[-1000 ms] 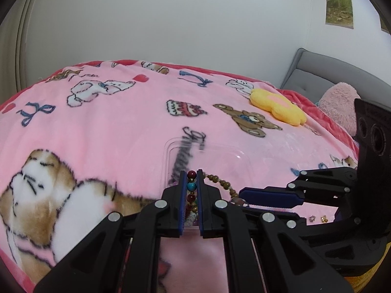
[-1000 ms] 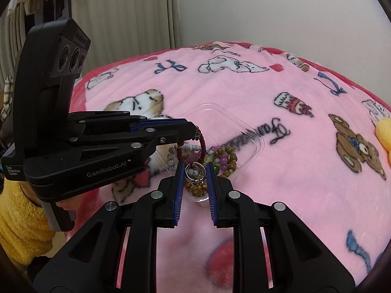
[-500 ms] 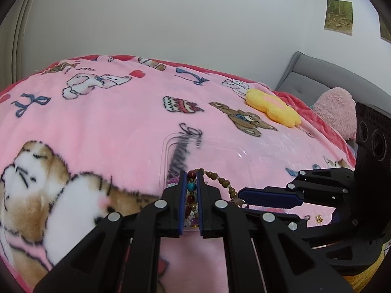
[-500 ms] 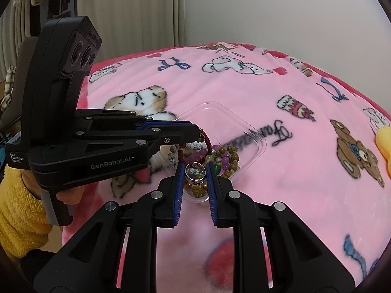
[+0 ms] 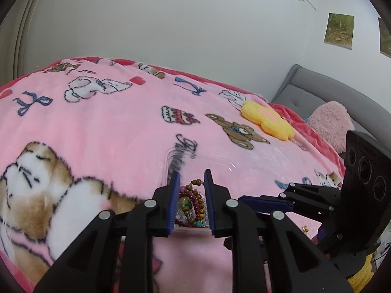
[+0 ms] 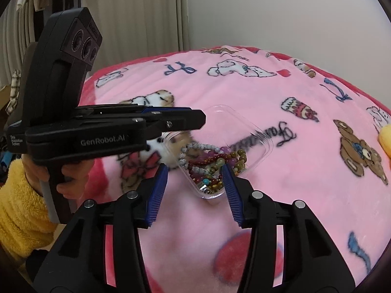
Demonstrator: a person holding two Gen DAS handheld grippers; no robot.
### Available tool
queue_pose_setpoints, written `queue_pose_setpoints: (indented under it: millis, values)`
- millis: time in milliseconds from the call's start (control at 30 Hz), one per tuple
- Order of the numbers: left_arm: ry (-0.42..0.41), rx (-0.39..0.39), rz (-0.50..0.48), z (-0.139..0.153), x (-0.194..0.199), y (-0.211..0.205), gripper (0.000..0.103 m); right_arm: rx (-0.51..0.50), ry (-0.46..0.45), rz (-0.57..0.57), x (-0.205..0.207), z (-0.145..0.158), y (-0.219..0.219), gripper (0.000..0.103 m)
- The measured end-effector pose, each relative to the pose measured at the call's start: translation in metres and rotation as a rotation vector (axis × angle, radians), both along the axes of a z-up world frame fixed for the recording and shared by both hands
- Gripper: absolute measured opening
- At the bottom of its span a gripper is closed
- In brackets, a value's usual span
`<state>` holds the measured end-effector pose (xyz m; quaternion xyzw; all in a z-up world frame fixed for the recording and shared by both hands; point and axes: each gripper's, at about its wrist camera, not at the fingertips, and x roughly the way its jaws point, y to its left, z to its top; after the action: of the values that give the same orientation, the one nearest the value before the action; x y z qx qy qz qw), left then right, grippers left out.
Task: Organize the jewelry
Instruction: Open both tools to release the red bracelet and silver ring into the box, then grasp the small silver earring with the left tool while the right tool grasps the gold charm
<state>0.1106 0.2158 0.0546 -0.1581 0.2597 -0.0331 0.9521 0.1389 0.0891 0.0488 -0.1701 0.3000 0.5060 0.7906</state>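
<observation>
Nearest in the right wrist view, the right gripper (image 6: 194, 191) hangs over the near corner of the clear plastic tray (image 6: 265, 144). Its jaws have just been opening and now stand spread, with that corner and some beads showing between the pads but nothing pinched. That looks like a letting-go, so that what it carried can drop among the rest.

Just beyond, the bead bracelets (image 6: 215, 166) lie heaped in the near part of the tray: white, dark red, brown, green and purple strands piled on each other. The far half of the tray is bare. The tray probably serves as the one place where loose pieces are gathered, and its low walls keep them off the fuzzy pink blanket (image 6: 281, 195).

To the left, the left gripper (image 6: 195, 122) reaches in level above the tray's left edge, carried by a hand (image 6: 70, 183) in a yellow sleeve (image 6: 17, 210). In its own view the left gripper (image 5: 190, 200) has its jaws parted a little, having just been opening, and the beads (image 5: 191, 202) lie below and between them, not pressed.

Farther off, a yellow flower cushion (image 5: 267, 119) and a pink plush toy (image 5: 330, 124) rest near the grey headboard (image 5: 325, 90).
</observation>
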Motion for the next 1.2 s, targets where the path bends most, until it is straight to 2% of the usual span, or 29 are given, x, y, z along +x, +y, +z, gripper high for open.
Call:
queue_pose_setpoints:
  millis: [133, 333, 533, 600, 700, 767, 967, 1100, 1200]
  values:
    - [-0.017, -0.01, -0.005, 0.004, -0.009, -0.001, 0.025, 0.042, 0.04, 0.005, -0.001, 0.004, -0.009, 0.045]
    - [-0.047, -0.022, -0.031, 0.013, -0.026, -0.008, 0.025, 0.181, 0.203, 0.032, 0.005, 0.016, -0.041, 0.047]
    - [-0.064, -0.026, -0.101, 0.012, -0.036, -0.038, 0.029, 0.347, 0.474, 0.089, 0.016, 0.013, -0.093, 0.065]
    - [-0.063, -0.04, -0.146, 0.009, -0.037, -0.053, 0.03, 0.364, 0.514, 0.068, 0.02, 0.012, -0.11, 0.07]
    - [-0.055, -0.033, -0.213, 0.001, -0.035, -0.081, 0.031, 0.359, 0.478, -0.006, 0.024, 0.014, -0.137, 0.073]
    - [-0.046, -0.015, -0.242, -0.004, -0.034, -0.098, 0.036, 0.351, 0.43, -0.072, 0.025, 0.015, -0.158, 0.076]
    - [0.001, 0.102, -0.334, -0.026, -0.02, -0.156, 0.042, 0.323, 0.38, -0.206, 0.025, 0.0, -0.219, 0.075]
    - [0.009, 0.227, -0.345, -0.034, -0.008, -0.188, 0.042, 0.312, 0.327, -0.268, 0.02, -0.016, -0.249, 0.059]
    - [0.012, 0.28, -0.354, -0.041, -0.002, -0.205, 0.042, 0.27, 0.311, -0.278, 0.019, -0.027, -0.256, 0.045]
